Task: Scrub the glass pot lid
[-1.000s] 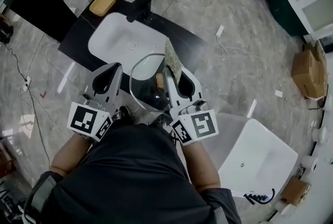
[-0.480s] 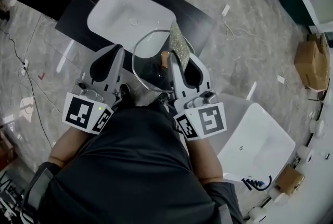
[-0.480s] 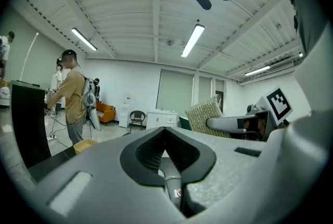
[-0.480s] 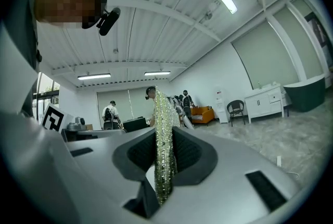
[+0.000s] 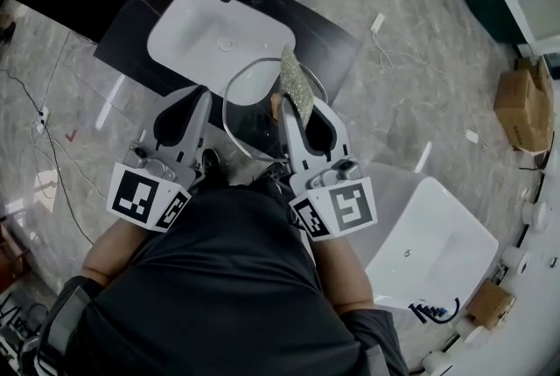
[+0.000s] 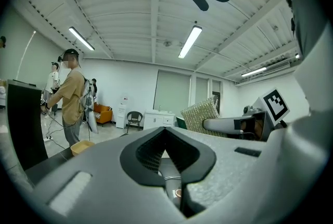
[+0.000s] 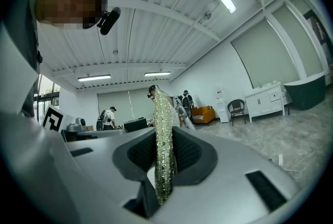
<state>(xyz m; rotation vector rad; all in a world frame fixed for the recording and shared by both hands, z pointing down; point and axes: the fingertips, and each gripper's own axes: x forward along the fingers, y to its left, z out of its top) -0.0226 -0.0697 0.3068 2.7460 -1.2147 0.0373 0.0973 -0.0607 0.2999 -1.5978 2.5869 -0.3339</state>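
The right gripper (image 7: 161, 133) has its jaws closed tight on a glittery scouring pad (image 7: 162, 108). The pad stands edge-on between the jaws and sticks up well past their tips. The left gripper (image 6: 166, 133) has its jaws drawn almost together. A thin metal edge sits low in the narrow slot between them and looks like the rim of the glass pot lid (image 5: 248, 116), though this is not certain.

In the head view the lid is at the centre of the frame, tilted up between the two grippers. It is just below the white sink basin (image 5: 188, 38) set in a black countertop (image 5: 328, 46). The pad overlaps the lid's upper right edge, but whether it presses on the glass cannot be made out.
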